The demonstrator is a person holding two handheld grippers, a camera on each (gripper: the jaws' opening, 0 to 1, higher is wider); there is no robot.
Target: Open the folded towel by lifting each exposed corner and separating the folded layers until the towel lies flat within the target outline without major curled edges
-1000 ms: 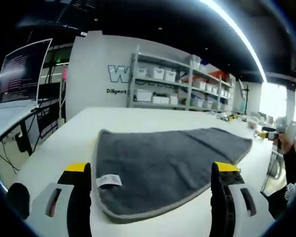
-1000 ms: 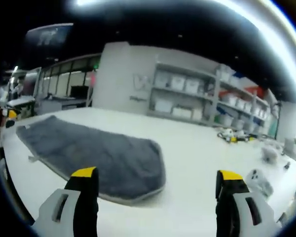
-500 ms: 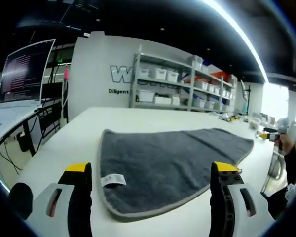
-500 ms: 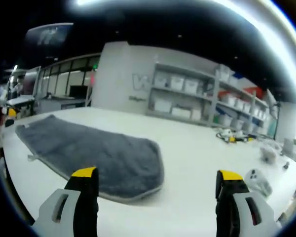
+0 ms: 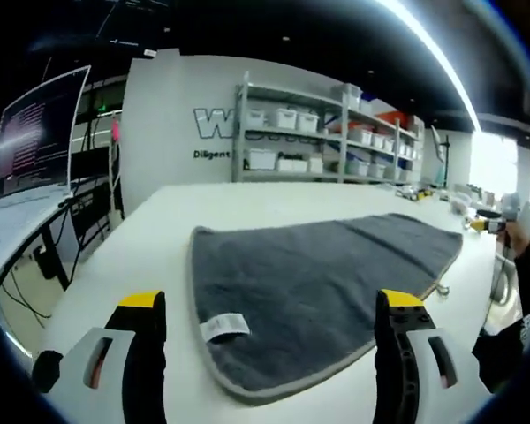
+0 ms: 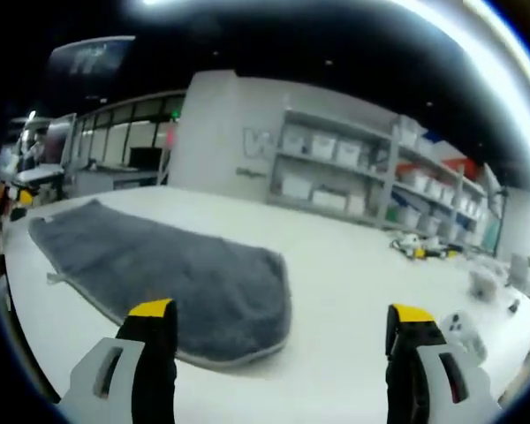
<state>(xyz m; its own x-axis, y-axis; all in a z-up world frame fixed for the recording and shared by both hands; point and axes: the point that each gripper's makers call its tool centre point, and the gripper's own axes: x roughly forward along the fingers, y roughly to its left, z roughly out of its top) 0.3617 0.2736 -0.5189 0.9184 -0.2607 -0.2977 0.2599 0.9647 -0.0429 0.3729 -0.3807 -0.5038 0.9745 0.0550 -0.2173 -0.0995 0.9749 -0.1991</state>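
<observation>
A dark grey towel (image 5: 322, 278) with a pale hem lies spread on the white table (image 5: 141, 256). Its white label (image 5: 223, 328) shows near the edge closest to my left gripper (image 5: 269, 305), which stands open just short of that edge. In the right gripper view the same towel (image 6: 172, 269) stretches from the far left toward the middle, its near rounded corner a little ahead of my open right gripper (image 6: 283, 314). Nothing sits between either pair of jaws. The other gripper (image 5: 490, 226) shows at the far right of the left gripper view, held by a hand.
Shelving (image 5: 327, 146) with white bins lines the back wall. A monitor (image 5: 35, 132) stands on a desk at left. Small items (image 6: 420, 246) and a pale object (image 6: 464, 325) lie on the table to the right of the towel.
The left gripper's camera has moved closer to the towel, so the towel and its label look larger and lower. The right gripper view has barely shifted. The towel itself has not moved.
</observation>
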